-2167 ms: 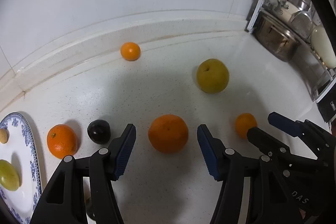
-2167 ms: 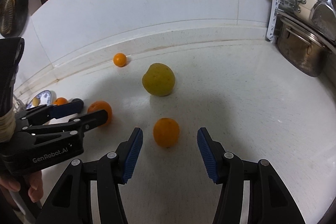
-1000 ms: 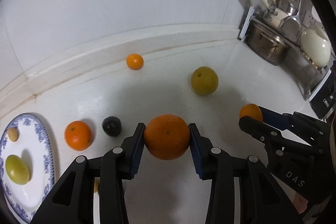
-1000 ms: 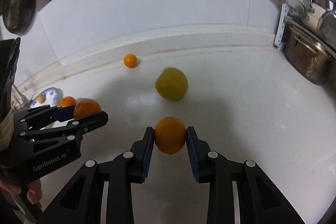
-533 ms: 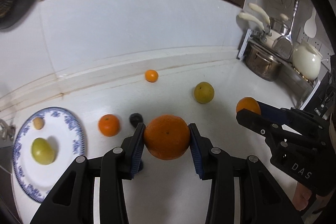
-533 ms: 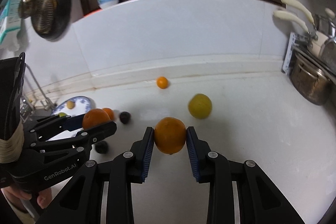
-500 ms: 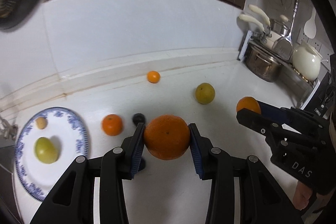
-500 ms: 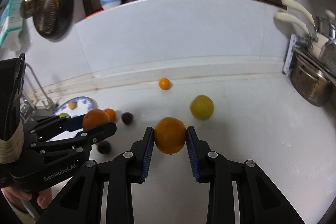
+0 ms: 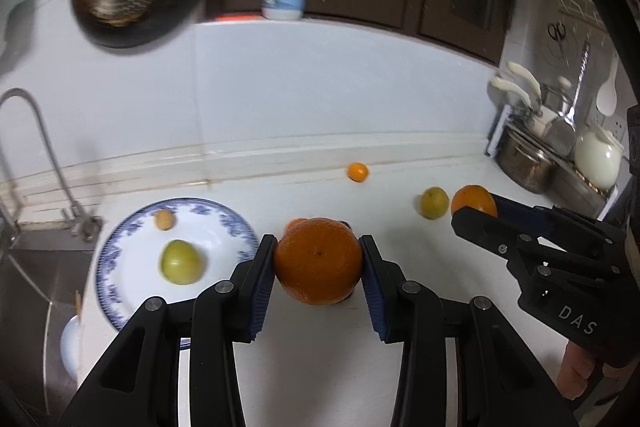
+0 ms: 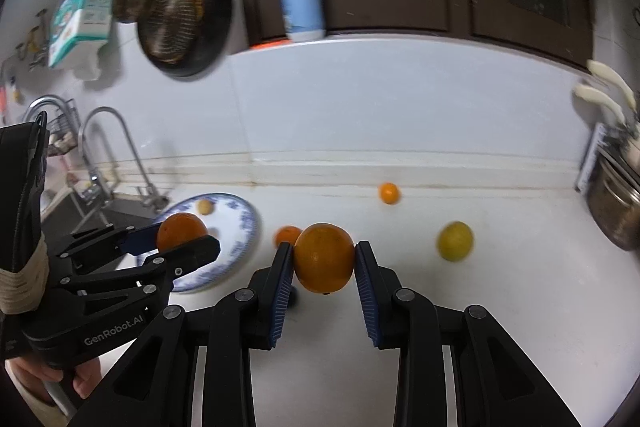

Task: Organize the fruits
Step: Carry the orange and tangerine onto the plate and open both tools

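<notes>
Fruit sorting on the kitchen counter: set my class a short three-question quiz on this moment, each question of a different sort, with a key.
1. True or false: both grippers hold an orange.
2. How many fruits lie on the blue-patterned plate?
3. The yellow-green fruit rests: A) on the plate B) on the counter C) in jaws.

Key: 1 true: left gripper and right gripper each clamp one. 2 two. 3 B.

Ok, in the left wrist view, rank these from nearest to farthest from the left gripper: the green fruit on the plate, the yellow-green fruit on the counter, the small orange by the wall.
From the left gripper:
1. Green fruit, on the blue-rimmed plate, just left of the fingers.
2. Yellow-green fruit, on the counter, ahead to the right.
3. Small orange, farthest back, near the wall's base.
</notes>
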Action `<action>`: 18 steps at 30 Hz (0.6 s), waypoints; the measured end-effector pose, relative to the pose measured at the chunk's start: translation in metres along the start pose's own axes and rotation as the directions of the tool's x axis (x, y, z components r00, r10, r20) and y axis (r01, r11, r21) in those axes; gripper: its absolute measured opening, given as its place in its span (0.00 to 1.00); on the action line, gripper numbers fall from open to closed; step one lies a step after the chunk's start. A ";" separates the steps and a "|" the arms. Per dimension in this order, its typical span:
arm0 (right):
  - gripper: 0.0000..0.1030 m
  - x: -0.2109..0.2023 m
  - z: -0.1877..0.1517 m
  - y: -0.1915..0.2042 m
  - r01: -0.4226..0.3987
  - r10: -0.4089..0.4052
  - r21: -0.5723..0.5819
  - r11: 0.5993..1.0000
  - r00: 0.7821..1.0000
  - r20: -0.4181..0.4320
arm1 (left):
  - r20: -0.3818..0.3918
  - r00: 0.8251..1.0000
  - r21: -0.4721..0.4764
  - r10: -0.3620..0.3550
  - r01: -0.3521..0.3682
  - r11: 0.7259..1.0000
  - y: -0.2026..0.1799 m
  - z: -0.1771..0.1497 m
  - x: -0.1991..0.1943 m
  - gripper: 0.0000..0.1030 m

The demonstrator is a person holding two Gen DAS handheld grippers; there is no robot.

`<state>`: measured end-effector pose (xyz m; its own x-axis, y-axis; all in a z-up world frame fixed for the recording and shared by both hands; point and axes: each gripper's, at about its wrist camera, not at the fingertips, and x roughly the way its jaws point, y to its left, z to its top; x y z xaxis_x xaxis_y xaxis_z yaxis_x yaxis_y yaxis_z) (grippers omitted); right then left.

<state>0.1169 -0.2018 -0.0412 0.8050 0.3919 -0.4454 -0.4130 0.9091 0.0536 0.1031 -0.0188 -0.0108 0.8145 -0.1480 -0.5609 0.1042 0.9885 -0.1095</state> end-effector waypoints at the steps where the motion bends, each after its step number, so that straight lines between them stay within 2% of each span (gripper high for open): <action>1: 0.32 0.000 0.002 0.005 -0.013 0.013 -0.008 1.000 1.000 0.004 | 0.007 1.000 -0.004 0.008 -0.008 1.000 0.003 0.000 -0.004 0.39; 10: 0.32 0.007 0.017 0.047 -0.106 0.109 -0.083 0.991 0.994 0.028 | 0.031 0.996 -0.057 0.088 -0.086 0.995 0.041 -0.005 -0.032 0.39; 18: 0.32 0.021 0.019 0.072 -0.163 0.164 -0.117 0.980 0.986 -0.004 | 0.017 0.989 -0.077 0.149 -0.147 0.986 0.063 -0.015 -0.042 0.39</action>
<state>0.1121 -0.1251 -0.0295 0.7248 0.5352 -0.4338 -0.5860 0.8100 0.0203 0.0670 0.0492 -0.0068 0.8307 0.0012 -0.5568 -0.0611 0.9942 -0.0890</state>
